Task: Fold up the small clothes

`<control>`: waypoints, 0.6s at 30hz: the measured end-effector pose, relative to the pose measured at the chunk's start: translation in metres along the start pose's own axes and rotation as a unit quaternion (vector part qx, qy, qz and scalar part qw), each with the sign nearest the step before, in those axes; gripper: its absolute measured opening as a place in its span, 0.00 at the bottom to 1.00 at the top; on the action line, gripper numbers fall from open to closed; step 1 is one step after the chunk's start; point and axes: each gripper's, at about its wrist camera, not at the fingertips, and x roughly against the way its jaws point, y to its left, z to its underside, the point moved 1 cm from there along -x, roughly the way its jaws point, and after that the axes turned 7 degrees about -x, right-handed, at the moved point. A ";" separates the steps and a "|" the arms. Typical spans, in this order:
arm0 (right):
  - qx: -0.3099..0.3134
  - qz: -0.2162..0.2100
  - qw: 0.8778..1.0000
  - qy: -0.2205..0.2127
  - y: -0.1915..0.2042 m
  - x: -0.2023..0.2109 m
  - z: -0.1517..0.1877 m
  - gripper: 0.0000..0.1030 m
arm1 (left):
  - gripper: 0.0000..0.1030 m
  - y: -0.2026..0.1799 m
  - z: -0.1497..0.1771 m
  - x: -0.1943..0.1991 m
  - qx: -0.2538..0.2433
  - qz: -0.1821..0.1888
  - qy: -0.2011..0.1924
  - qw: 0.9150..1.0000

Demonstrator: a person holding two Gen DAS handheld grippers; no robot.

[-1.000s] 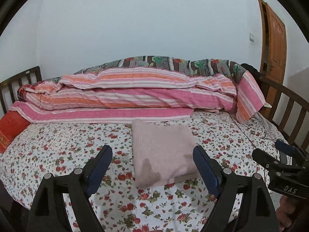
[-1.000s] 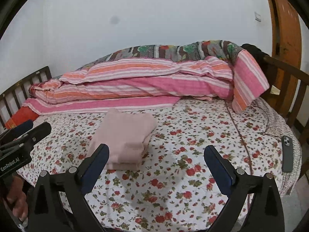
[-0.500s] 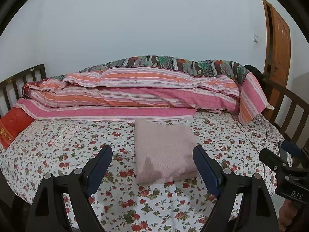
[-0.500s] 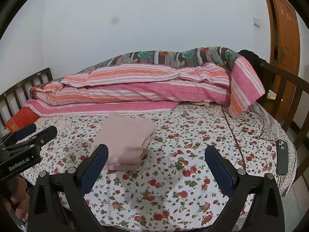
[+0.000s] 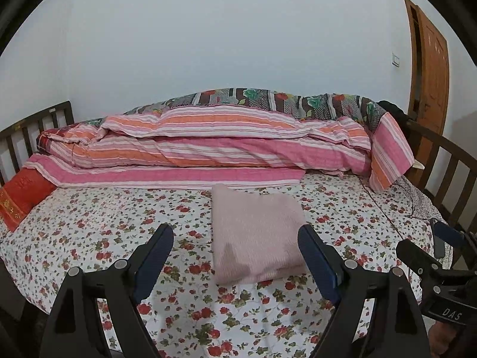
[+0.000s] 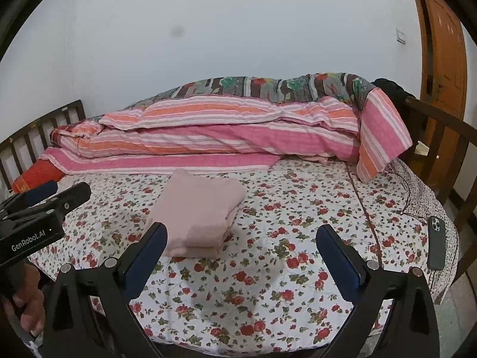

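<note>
A pale pink garment (image 5: 256, 232) lies folded into a thick rectangle on the floral bedsheet (image 5: 104, 232); it also shows in the right wrist view, garment (image 6: 199, 211). My left gripper (image 5: 235, 235) hovers short of it, open, with nothing between its blue pads. My right gripper (image 6: 241, 238) is open too and empty, held to the right of the garment above the floral bedsheet (image 6: 298, 208). Each gripper appears at the edge of the other's view, held by a hand.
A rolled pink and orange striped quilt (image 5: 208, 146) lies along the wall side of the bed. A red pillow (image 5: 21, 194) sits at the left. Dark wooden rails (image 6: 441, 149) bound both ends. A phone (image 6: 436, 243) rests near the right edge. A wooden door (image 5: 429, 68) stands far right.
Both views have drifted slightly back and up, so the bed sits a little lower in frame. The garment has not moved and both grippers stay open.
</note>
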 end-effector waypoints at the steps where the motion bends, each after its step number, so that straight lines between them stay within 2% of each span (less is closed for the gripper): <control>1: 0.001 0.000 1.000 0.000 0.001 0.000 0.000 0.96 | 0.82 0.000 0.000 0.000 0.001 0.000 0.000 1.000; 18: -0.005 0.001 1.000 0.005 -0.001 -0.001 0.001 0.96 | 0.82 -0.001 0.004 0.003 0.005 0.001 0.003 1.000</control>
